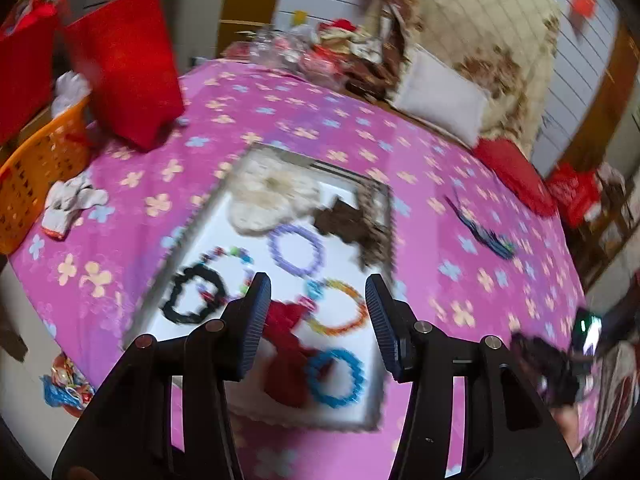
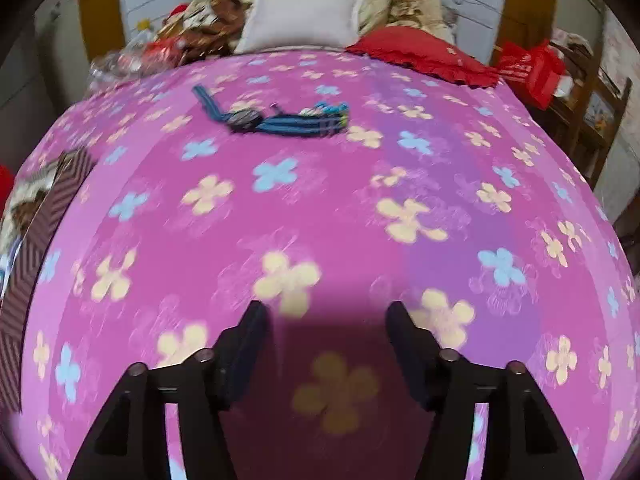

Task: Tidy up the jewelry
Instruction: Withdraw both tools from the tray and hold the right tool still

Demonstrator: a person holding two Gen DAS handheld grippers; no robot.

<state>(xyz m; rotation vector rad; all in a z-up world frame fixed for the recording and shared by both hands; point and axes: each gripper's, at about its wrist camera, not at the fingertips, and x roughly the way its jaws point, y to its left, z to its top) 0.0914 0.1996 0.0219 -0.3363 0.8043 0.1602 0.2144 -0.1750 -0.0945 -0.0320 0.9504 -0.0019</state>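
Both views motion-blurred. Left gripper [image 1: 314, 292] has its jaws spread wide with nothing between them, hovering over the near half of a white tray [image 1: 208, 236] that sits on the pink floral bedsheet [image 1: 320, 120]. In the tray: purple bead bracelet [image 1: 297, 250] near centre; black scrunchie [image 1: 195, 294] at 9 o'clock from the gripper; a multicolour bead bracelet [image 1: 230, 256] just beyond the scrunchie, overlapping it; orange-yellow bead bracelet [image 1: 340, 308] between the fingertips, toward the right finger; red fabric piece [image 1: 286, 354] at 6 o'clock of that, lying partly over a blue bead bracelet [image 1: 335, 378] at the tray's near edge. At the far end of the tray lie a cream fluffy item [image 1: 268, 196] and a brown one [image 1: 348, 224] at 3 o'clock of it; can't tell what either is. Outside the tray at 3 o'clock, well apart on the sheet, is a dark blue striped item [image 1: 482, 228]. Orange basket [image 1: 40, 176] at 9 o'clock off the sheet edge, red bag [image 1: 128, 64] at 11. Right gripper [image 2: 326, 316] is also wide open and empty, over bare sheet; the blue striped item [image 2: 276, 120] lies far ahead at 12 o'clock, and a striped tray edge [image 2: 36, 240] shows at 9. White pillow [image 2: 300, 20] and red cushion [image 2: 424, 58] are at the far end.
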